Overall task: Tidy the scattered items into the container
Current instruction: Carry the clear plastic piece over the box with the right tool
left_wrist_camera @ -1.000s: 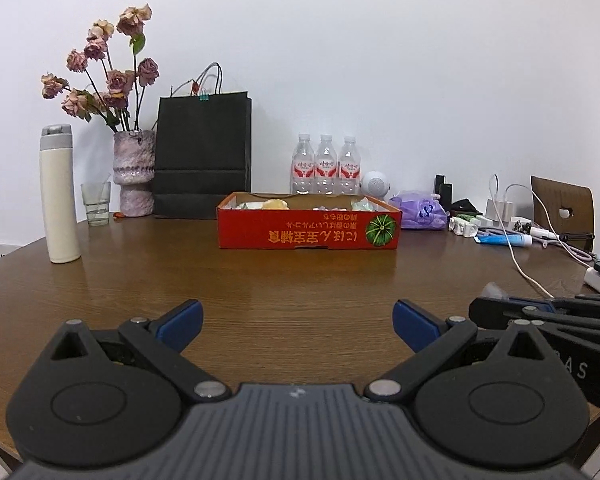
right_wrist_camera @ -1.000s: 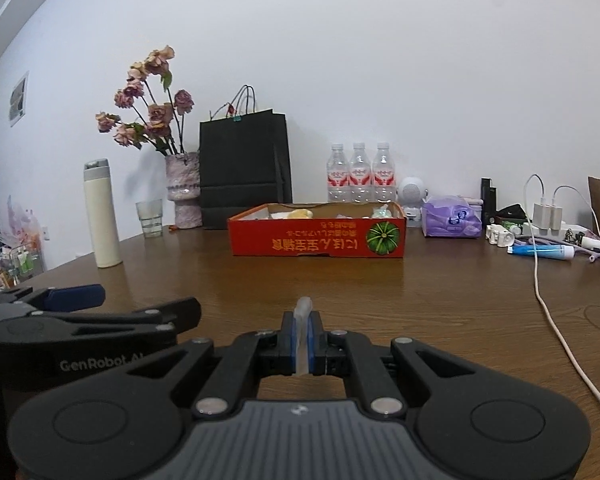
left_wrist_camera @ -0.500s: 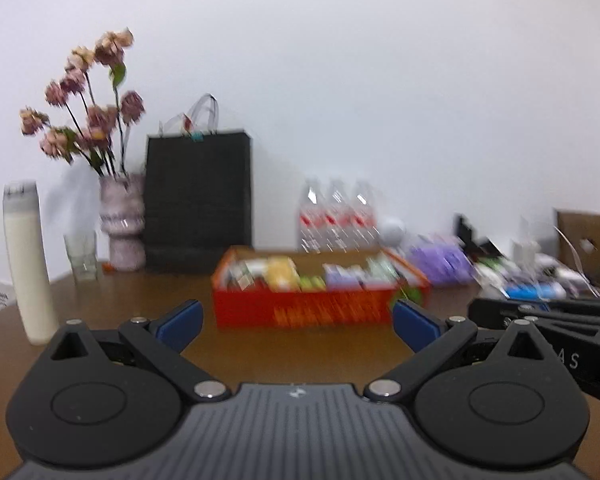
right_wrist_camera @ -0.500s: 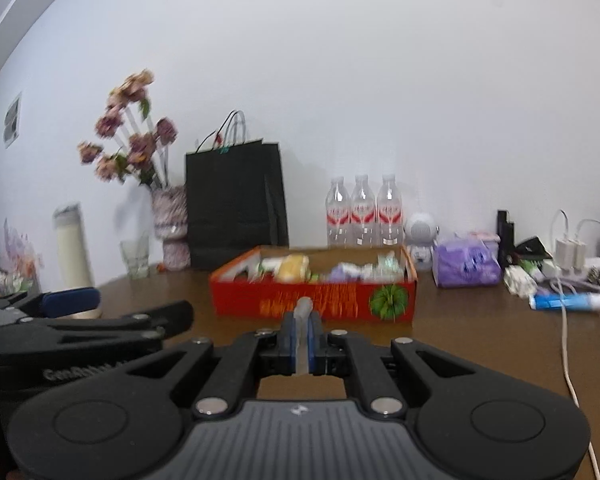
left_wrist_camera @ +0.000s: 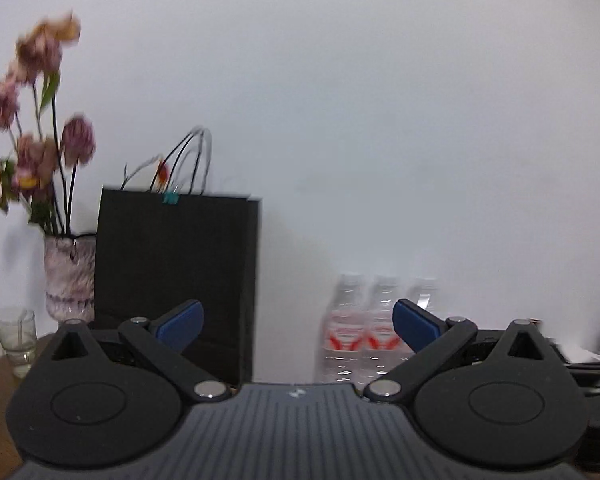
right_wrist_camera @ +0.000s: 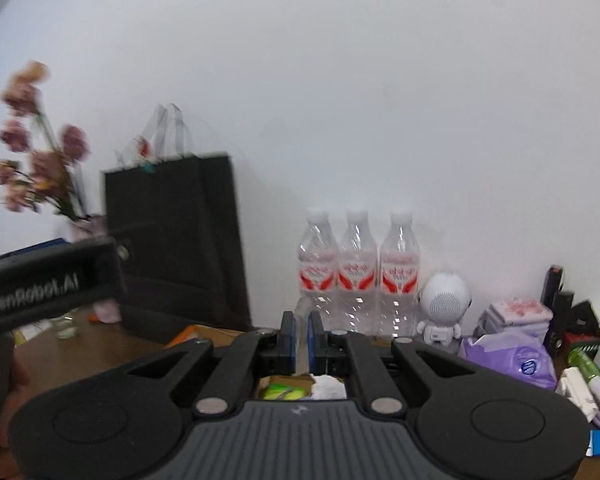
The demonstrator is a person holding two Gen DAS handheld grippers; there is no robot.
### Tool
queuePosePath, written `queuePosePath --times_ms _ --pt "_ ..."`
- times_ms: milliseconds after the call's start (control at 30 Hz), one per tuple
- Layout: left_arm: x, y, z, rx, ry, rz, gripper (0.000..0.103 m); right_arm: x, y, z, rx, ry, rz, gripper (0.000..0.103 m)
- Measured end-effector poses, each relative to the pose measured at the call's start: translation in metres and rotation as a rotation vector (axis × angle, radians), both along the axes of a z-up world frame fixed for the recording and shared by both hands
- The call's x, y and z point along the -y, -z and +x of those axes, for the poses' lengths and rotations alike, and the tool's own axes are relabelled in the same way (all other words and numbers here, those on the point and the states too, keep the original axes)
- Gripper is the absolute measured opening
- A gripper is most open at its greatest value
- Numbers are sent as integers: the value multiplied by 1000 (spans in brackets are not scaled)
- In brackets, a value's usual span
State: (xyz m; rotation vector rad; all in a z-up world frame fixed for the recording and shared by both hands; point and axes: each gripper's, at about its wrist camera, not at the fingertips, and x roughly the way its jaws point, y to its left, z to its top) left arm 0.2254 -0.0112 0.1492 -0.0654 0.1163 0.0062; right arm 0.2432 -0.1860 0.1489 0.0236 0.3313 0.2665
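Observation:
My left gripper [left_wrist_camera: 296,322] is open and empty, raised and pointed at the back wall. My right gripper [right_wrist_camera: 299,338] is nearly shut with a narrow gap; the pale item seen between its pads earlier no longer shows. Below it, through the linkage, I see items in the red box: a green-yellow packet [right_wrist_camera: 283,392] and a white wad [right_wrist_camera: 329,387]. An orange flap of the box [right_wrist_camera: 184,334] shows at the left. The left gripper's body [right_wrist_camera: 48,280] is at the left of the right wrist view.
A black paper bag [left_wrist_camera: 176,280] [right_wrist_camera: 176,240], a vase of dried roses [left_wrist_camera: 66,276], a glass [left_wrist_camera: 15,336], three water bottles [right_wrist_camera: 356,272], a white astronaut speaker [right_wrist_camera: 444,308], purple tissue packs [right_wrist_camera: 512,356] and small clutter [right_wrist_camera: 580,376] stand along the back.
Both grippers moved forward and up over the red box, which dropped out of view. The pale item in the right gripper's pads a second ago is gone, and the pads stand slightly apart.

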Motion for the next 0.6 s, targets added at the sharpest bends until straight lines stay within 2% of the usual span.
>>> queuePosePath --times_ms 133,233,300,400,467,500,600 --pt "-7 25 47 -146 -6 37 103 7 8 54 -132 -6 61 5" --pt "-14 32 69 -288 14 8 103 10 17 87 -267 1 91 5" --pt "-17 33 90 -452 36 -6 103 6 19 107 -369 2 51 5" --pt "-19 32 120 -694 -12 12 103 0 17 130 -488 -6 -15 5" --pt "-20 33 140 -857 -1 15 103 -3 17 149 -594 -9 -41 5" --pt "-20 34 147 -897 15 9 103 -3 19 157 -650 -13 -39 5" --pt "-18 36 160 -931 28 35 103 -4 30 176 -759 -13 -60 5"
